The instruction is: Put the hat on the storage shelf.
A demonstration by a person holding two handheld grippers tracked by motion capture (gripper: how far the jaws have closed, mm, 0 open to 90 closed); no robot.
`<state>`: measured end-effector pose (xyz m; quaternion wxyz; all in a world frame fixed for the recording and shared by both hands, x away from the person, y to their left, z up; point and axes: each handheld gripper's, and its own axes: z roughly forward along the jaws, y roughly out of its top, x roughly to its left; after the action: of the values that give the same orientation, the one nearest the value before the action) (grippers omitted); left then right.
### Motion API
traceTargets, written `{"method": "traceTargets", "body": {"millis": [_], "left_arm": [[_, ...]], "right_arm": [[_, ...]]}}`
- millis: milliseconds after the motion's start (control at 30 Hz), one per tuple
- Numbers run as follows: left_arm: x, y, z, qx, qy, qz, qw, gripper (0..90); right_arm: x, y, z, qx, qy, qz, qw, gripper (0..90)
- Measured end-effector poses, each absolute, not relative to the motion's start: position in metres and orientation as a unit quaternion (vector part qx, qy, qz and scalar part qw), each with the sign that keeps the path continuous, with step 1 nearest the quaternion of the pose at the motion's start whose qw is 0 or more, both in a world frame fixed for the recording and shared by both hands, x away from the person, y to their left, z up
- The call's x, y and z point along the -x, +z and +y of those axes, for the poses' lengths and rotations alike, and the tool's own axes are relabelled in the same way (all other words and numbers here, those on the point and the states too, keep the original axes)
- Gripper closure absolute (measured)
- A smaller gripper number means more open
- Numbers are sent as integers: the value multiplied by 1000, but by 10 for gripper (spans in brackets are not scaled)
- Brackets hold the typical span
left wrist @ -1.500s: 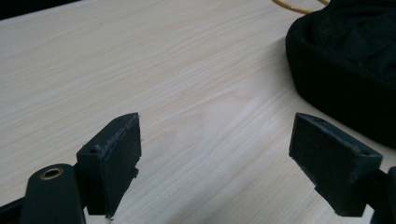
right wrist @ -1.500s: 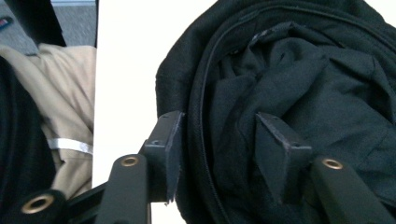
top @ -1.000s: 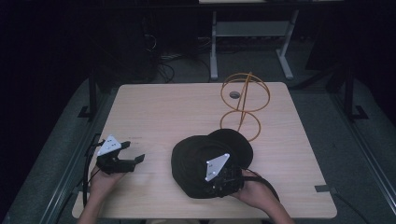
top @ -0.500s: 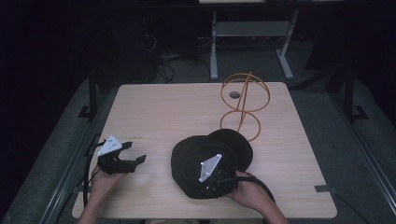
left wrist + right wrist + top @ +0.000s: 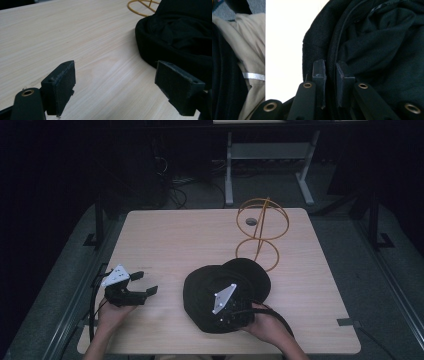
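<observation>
From above, one black fabric cap (image 5: 226, 292) lies near the pale wooden worktop's (image 5: 190, 235) front edge, beside one orange wire stand (image 5: 261, 232).

In the left gripper view, the left claw (image 5: 123, 85) is spread, empty, just beside the cap.

In the right gripper view, the right claw (image 5: 331, 75) has just closed, pinching the cap's rim.

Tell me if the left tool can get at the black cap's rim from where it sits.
Probably yes. The left tool rests open on the table, jaws facing the black cap, with bare wood between them. The right tool, shut on the rim's near edge, is no obstacle.
</observation>
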<state>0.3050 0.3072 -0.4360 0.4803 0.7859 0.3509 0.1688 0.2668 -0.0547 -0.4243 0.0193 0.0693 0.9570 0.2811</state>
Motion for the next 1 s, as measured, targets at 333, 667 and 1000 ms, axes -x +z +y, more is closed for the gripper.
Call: {"method": "traceTargets", "body": {"millis": [333, 667, 1000], "left_arm": [[-303, -432, 300, -781, 164, 345, 494, 170], [-291, -420, 271, -798, 156, 286, 507, 170], [-284, -413, 246, -806, 134, 237, 526, 169]], "right_arm": [[-272, -402, -67, -88, 332, 939, 18, 798], [-278, -373, -77, -92, 373, 923, 20, 793], [-285, -352, -84, -107, 405, 908, 18, 793]]}}
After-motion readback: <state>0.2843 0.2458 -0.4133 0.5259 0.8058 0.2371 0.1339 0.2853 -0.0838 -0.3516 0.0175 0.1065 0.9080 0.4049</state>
